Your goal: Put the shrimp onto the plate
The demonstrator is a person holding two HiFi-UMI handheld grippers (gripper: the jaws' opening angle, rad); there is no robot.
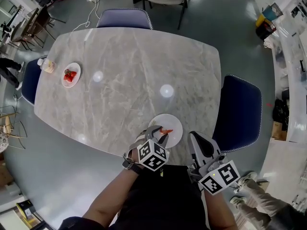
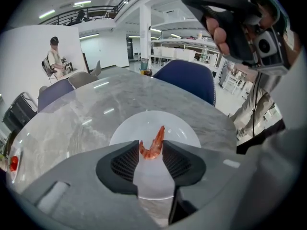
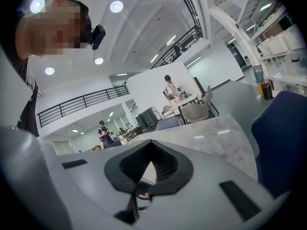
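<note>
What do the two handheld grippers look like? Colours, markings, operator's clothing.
Both the left gripper and right gripper have light grey moulded bodies with black ribbed pads lining the jaws. Each carries a white cube printed with black square markers. No cables show. The operator wears dark clothing.

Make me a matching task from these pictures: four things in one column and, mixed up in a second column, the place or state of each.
Things:
1. shrimp
2. right gripper
3. near plate
4. far plate

Place or state:
a. shut, nothing held
b. carries red food
c. between the jaws of the left gripper
d. below the shrimp

Pairs: 1-c, 2-a, 3-d, 4-b
</note>
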